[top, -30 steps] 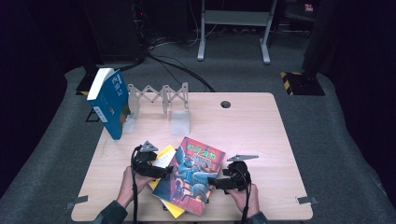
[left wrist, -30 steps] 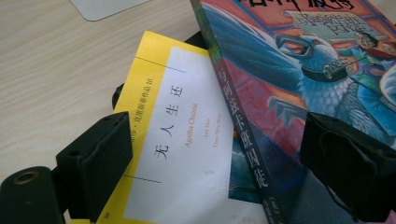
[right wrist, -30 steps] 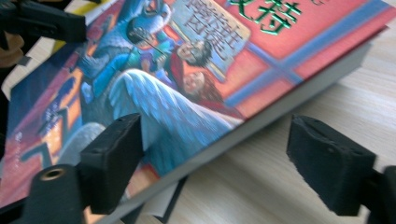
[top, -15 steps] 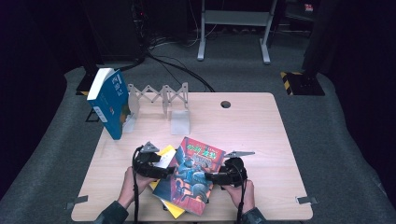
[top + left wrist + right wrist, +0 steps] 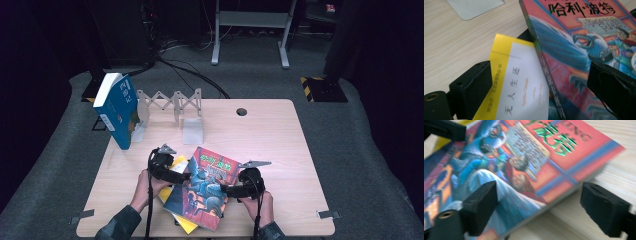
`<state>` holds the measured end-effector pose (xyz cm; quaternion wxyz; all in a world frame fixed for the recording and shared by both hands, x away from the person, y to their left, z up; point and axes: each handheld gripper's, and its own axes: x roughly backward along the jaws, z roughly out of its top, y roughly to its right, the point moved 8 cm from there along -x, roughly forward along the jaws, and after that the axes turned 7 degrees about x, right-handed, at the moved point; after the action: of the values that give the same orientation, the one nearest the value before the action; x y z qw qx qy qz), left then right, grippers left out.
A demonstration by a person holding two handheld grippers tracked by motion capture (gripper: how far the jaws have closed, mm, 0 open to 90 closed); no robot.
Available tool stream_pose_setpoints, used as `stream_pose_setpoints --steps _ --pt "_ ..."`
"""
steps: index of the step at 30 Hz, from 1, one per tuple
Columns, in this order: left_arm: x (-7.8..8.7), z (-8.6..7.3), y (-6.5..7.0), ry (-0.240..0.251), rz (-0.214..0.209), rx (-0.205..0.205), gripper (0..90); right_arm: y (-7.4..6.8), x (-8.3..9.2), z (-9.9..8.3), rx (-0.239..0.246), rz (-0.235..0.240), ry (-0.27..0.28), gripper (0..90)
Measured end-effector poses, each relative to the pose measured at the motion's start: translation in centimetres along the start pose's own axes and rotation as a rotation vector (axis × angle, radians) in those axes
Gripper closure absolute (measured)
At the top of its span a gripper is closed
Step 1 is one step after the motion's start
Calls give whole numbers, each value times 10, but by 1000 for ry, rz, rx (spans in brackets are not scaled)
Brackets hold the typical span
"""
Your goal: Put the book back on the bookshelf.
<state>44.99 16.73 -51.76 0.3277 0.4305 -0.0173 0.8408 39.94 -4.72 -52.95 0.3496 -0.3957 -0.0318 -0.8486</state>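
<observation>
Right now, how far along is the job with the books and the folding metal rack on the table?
One blue paperback book already leans at the folding metal rack's left end. In hand: the left gripper and right gripper, jaws just opened, flank the red illustrated book without pressing it. It and the yellow-and-white book beneath look left to shelve.

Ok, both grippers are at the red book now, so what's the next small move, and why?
Probably close both grippers on the red book: the left gripper and right gripper flank its edges with jaws open, not pressing, and it lies across the yellow book.
</observation>
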Motion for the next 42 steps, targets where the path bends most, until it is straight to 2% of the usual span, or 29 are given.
stream_pose_setpoints --steps 2,3,4,5,10,14,19,22,25,30,34,37,38,39,41,42 --pt "-3 5 0 0 0 1 44 2 2 -3 4 -1 11 116" --pt "-5 8 1 -4 -11 -4 44 1 3 -5 -19 4 -4 101" --pt "-7 10 1 -9 -19 0 42 1 3 -6 -9 9 -6 93" --pt "-9 11 2 -15 -28 -1 39 0 3 -8 -23 21 -16 81" --pt "-17 19 5 -25 -51 -10 42 -5 -3 -7 -30 85 -28 69" --pt "-25 23 5 -32 -31 -37 48 -7 -7 -3 -40 106 -34 72" --pt "-29 30 5 -36 -47 -25 49 -9 -12 0 -46 111 -40 69" --pt "-33 34 5 -46 -56 -30 49 -9 -12 1 -32 113 -36 69" --pt "-41 35 6 -68 -87 -16 54 -10 -12 1 -36 110 -47 69" --pt "-50 39 8 -75 -130 35 57 -9 -12 1 -21 98 -39 69" --pt "-54 39 8 -92 -156 30 61 -10 -12 2 -18 94 -39 69" --pt "-57 40 9 -92 -189 41 71 -10 -12 2 -18 94 -34 69" --pt "-59 41 11 -79 -195 57 78 -10 -13 2 -16 96 -30 69" --pt "-59 41 11 -85 -212 53 88 -10 -13 2 -15 97 -28 69" --pt "-60 43 14 -85 -218 57 120 -10 -13 2 -15 98 -28 69" --pt "-60 43 13 -95 -217 36 118 -9 -13 2 -13 98 -28 69"
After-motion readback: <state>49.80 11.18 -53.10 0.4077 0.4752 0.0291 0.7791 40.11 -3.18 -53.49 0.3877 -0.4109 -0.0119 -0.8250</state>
